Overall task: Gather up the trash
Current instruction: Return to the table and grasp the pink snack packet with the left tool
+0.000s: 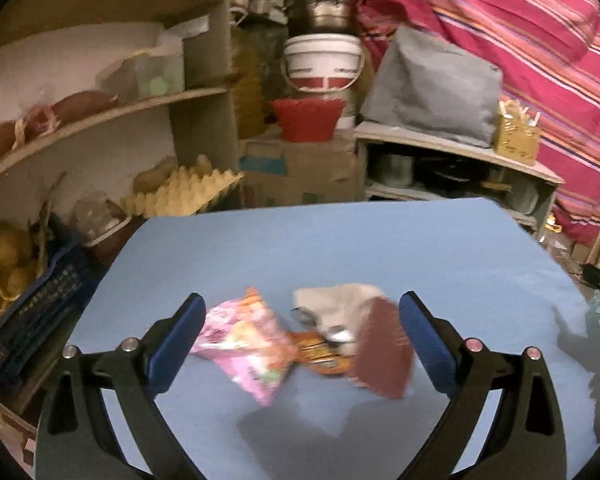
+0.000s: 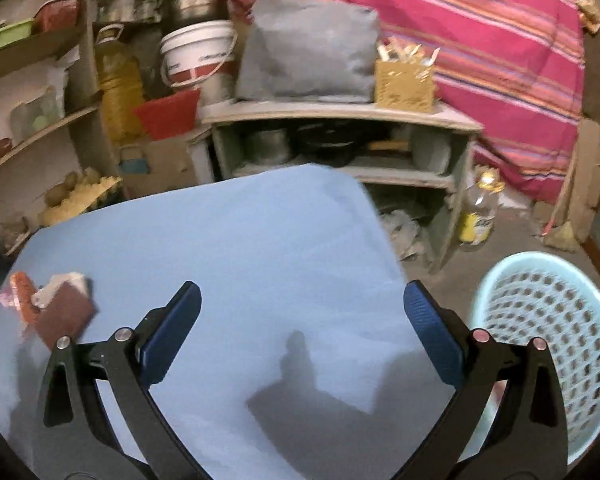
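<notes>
I am holding the left gripper [image 1: 300, 342] low over the pale blue desk [image 1: 340, 240], its blue-padded jaws spread wide and gripping nothing. Lying between those jaws on the desk is the trash: a crumpled pink snack wrapper [image 1: 246, 346] on the left, a small orange wrapper [image 1: 322, 354] in the middle touching it, a flat brown sachet [image 1: 384, 352] on the right, and a crumpled whitish piece of paper [image 1: 336, 304] just behind them. The pile is blurred, so I cannot tell whether either pad is touching it.

I am hovering the right gripper [image 2: 302, 330] over a bare stretch of the same desk, jaws likewise wide apart and empty. From this view the trash pile is sitting at the near left of the desk, with the brown sachet [image 2: 64, 314] nearest. Off the desk's right edge, a light blue perforated plastic basket [image 2: 548, 344] is standing on the floor, close beside the right jaw.

Further back, a yellow egg tray [image 1: 180, 194] is resting on a low shelf at left, and a red plastic tub [image 1: 308, 118] is sitting on a cardboard box. Farther still, a white bucket [image 1: 322, 64] is carrying a steel pot [image 1: 320, 4], beside a grey fabric bundle [image 1: 432, 88] and a pink striped cloth [image 1: 520, 40].
</notes>
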`<state>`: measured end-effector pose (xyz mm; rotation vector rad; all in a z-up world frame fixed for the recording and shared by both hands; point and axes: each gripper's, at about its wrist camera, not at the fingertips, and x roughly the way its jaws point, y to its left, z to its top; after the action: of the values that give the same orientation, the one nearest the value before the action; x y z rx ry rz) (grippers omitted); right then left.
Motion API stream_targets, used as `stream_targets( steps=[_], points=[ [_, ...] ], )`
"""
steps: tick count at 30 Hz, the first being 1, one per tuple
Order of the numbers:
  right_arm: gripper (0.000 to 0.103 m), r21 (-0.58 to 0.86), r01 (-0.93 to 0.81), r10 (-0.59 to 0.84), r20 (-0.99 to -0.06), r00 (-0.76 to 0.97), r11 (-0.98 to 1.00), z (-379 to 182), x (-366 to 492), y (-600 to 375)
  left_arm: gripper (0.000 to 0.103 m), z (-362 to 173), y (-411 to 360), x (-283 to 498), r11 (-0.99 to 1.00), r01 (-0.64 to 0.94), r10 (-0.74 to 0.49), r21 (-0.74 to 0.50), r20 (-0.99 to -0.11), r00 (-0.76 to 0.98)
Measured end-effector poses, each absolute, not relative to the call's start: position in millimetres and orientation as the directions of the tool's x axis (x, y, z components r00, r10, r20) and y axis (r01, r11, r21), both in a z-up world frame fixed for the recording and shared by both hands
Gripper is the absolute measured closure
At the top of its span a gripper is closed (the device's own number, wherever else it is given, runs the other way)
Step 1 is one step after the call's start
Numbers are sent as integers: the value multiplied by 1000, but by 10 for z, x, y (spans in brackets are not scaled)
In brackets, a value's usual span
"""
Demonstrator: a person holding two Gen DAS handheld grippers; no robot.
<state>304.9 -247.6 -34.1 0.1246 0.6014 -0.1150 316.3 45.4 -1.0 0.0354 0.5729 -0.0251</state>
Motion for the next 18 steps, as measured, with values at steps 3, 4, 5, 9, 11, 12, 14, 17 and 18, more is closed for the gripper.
stream_targets(
  steps=[3, 4, 5, 9, 11, 12, 14, 17, 18],
  points=[
    [4, 80, 88, -26, -575, 818, 993, -325, 3127, -2269, 8, -115, 650, 3187, 999, 21, 2, 35, -561, 828],
    [4, 75, 77, -21, -569, 822, 994, -322, 3149, -2184, 8, -154, 721, 3189, 999, 14, 7, 32, -567, 824],
    [4, 70, 70, -18, -568, 823, 995, -317, 3170, -2121, 8, -200, 810, 3197, 1000, 4, 11, 26, -577, 817],
    [4, 74, 27, 21, -581, 813, 997, -348, 3252, -1844, 8, -360, 1024, 3266, 1000, 6, 2, 10, -620, 784],
    [4, 54, 12, 22, -587, 809, 998, -377, 3281, -1729, 8, -426, 1080, 3307, 1000, 11, -4, 6, -640, 768],
    [4, 43, 10, 18, -589, 808, 999, -389, 3281, -1692, 8, -474, 1123, 3341, 1000, 16, -15, -4, -657, 753],
    [4, 32, 10, 11, -594, 804, 999, -411, 3308, -1621, 8, -538, 1177, 3396, 999, 34, -48, -34, -681, 731],
    [4, 46, 11, 19, -600, 800, 999, -423, 3317, -1565, 8, -562, 1183, 3443, 996, 61, -91, -68, -692, 716],
    [4, 54, 10, 24, -601, 799, 998, -421, 3327, -1545, 8, -561, 1172, 3459, 994, 72, -105, -77, -694, 713]
  ],
)
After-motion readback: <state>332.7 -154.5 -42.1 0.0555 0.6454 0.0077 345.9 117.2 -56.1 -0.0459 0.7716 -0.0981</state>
